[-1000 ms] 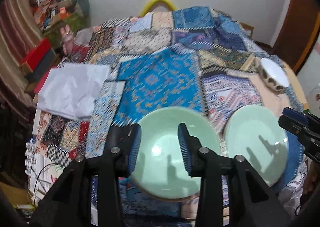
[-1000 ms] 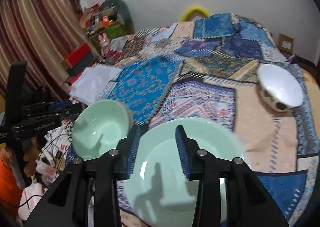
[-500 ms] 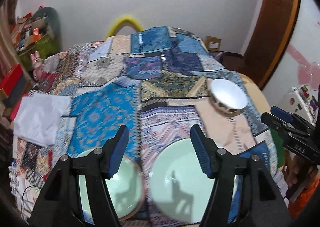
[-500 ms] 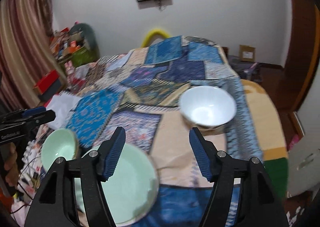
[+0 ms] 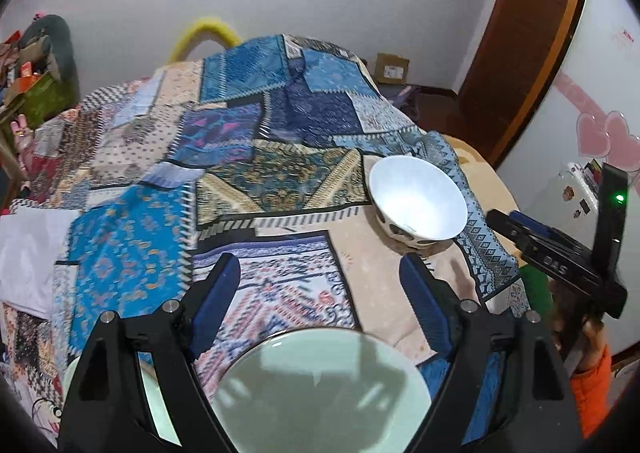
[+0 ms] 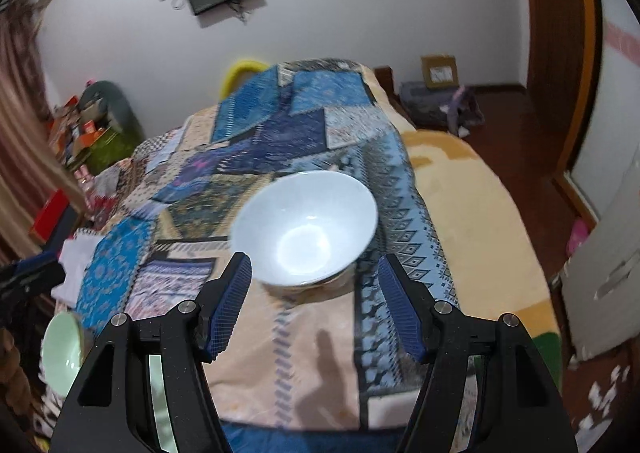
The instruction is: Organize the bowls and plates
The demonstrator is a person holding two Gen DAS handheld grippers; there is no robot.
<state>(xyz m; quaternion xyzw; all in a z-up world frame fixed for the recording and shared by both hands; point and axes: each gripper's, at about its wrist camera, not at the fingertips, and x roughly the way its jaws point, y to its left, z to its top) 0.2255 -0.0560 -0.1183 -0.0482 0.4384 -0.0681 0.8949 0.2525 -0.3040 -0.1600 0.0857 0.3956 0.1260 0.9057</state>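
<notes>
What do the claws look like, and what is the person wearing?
Each claw, left and right, has two chunky black plastic fingers with round silver screws and ridged blue pads at the tips. Seen from the left camera, the right claw's black body has white lettering, a blue part and a small green light. The person wears an orange sleeve.

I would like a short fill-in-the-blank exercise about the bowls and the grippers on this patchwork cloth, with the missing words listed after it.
1. The bowl just beyond the right gripper is ____ inside.
2. The plate under the left gripper is pale ____.
3. Both grippers are ____, with nothing between their pads.
4. In the right wrist view, the small green bowl lies at the far ____ edge.

Missing words: white; green; open; left
</notes>
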